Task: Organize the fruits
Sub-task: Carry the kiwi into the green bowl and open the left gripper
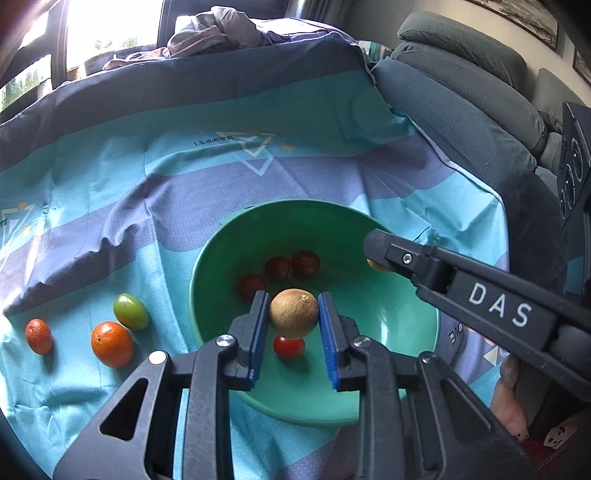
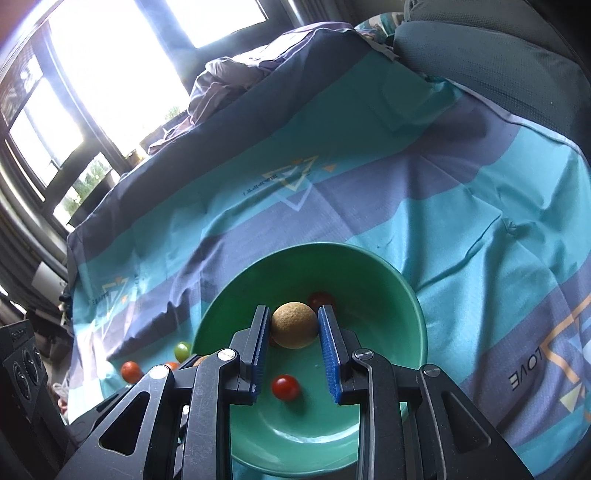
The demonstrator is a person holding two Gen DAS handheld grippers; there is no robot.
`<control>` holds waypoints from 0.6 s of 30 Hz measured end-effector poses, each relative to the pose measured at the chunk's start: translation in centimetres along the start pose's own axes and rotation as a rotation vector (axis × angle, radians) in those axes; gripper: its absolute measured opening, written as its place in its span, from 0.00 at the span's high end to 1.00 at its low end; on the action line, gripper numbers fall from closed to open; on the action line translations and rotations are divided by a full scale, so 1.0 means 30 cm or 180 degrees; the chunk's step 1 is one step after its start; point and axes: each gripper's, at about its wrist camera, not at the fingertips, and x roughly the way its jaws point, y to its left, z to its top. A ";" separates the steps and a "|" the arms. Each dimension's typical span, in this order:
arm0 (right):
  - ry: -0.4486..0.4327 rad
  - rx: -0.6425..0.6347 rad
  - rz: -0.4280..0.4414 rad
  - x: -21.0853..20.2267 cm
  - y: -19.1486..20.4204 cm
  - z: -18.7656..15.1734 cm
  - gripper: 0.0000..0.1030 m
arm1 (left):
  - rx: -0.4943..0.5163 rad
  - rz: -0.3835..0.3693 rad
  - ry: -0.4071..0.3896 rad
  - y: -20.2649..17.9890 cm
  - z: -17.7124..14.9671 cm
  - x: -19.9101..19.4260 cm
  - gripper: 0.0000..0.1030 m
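Observation:
My left gripper [image 1: 293, 314] is shut on a tan round fruit [image 1: 293, 313] and holds it over the green bowl [image 1: 402, 328]. My right gripper [image 2: 291, 325] is shut on a second tan round fruit [image 2: 294, 325] over the same bowl [image 2: 388, 295]; its arm [image 1: 480, 291] reaches in from the right in the left wrist view. Several red cherry tomatoes [image 1: 289, 347] lie in the bowl. Two oranges [image 1: 112, 343] [image 1: 38, 335] and a green fruit [image 1: 131, 311] lie on the cloth left of the bowl.
A teal and purple cloth [image 1: 184, 177] covers the surface. A grey sofa [image 1: 461, 96] stands at the right. Crumpled fabric [image 1: 218, 33] lies at the far edge under a bright window. A black device [image 1: 574, 162] is at the far right.

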 end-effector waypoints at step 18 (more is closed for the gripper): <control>0.0202 0.0061 -0.0133 0.059 -0.039 0.004 0.72 | -0.0002 -0.0079 0.0247 -0.020 0.002 0.098 0.74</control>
